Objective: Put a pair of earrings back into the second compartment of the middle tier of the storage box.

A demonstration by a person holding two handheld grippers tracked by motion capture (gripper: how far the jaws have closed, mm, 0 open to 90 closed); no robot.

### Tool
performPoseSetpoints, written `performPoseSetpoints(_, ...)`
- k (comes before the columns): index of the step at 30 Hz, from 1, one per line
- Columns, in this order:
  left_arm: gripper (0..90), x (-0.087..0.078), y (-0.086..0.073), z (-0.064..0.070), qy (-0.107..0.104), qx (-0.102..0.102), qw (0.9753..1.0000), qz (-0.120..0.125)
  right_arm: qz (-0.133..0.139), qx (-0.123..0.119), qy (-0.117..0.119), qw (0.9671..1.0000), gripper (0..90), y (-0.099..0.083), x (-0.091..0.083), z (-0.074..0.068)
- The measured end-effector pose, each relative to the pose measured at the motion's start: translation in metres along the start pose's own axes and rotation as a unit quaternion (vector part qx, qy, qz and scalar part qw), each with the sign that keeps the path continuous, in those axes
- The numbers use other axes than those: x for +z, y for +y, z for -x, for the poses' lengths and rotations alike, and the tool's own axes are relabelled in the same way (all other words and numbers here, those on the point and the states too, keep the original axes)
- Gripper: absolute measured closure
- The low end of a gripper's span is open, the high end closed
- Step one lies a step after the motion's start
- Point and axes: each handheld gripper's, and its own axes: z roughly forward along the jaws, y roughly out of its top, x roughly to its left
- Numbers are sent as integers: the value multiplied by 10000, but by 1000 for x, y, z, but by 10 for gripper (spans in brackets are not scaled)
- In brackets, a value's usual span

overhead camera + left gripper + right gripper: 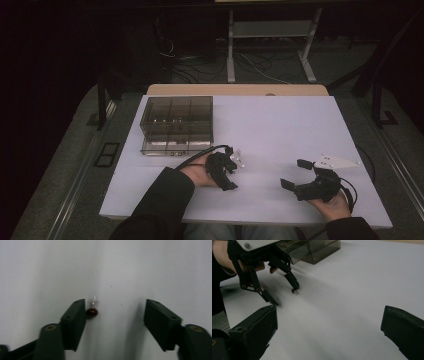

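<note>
The left claw [231,176] stands low over the white desk [280,125], and its jaws are wide open. In the left gripper view, a very small bulb with a dark red base and a clear glass tip [92,308] lies on the desk between the jaws. It touches, or almost touches, the inner face of the jaw at 9 o'clock, and the other jaw is well apart from it at 3 o'clock. The right gripper view shows the same: the bulb lies just beside the tip of one finger of the left claw [283,293].

The right claw [295,174] waits near the 5 o'clock corner of the desk, also wide open and holding nothing. A smoky transparent plastic box with compartments [177,124] stands at about 10 o'clock on the desk, well apart from both claws.

I judge that the step in hand is the grasp of the bulb. The next move calls for a little shift of the left claw toward 9 o'clock, so the bulb comes to the middle, and then a slow, soft closing, because such a round small thing can roll or jump away.
</note>
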Motion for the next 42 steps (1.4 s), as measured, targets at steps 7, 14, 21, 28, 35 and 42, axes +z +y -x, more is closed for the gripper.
performPoseSetpoints(7, 548, 0, -1, -7, -25, -138, 9999, 88, -19, -9, 11, 10000, 4, 0, 0, -1)
performPoseSetpoints(14, 781, -1, -2, -15, -45, -416, 9991, 103, -27, -14, 17, 10000, 4, 0, 0, -1)
performPoseSetpoints(21, 789, -3, 2, -14, -145, -427, 9989, 94, -17, -15, 15, 10000, 4, 0, 0, 0)
performPoseSetpoints(28, 788, -15, 4, -16, -181, -427, 9985, 276, -11, -12, 11, 10000, 4, 0, 0, 0)
performPoseSetpoints(35, 789, -32, 0, -17, -217, -635, 9965, 497, -1, -12, -3, 10000, 4, 0, 0, 0)
performPoseSetpoints(42, 789, -48, -6, -19, -166, -757, 9942, 753, -8, 5, -12, 10000, 4, 0, 0, 0)
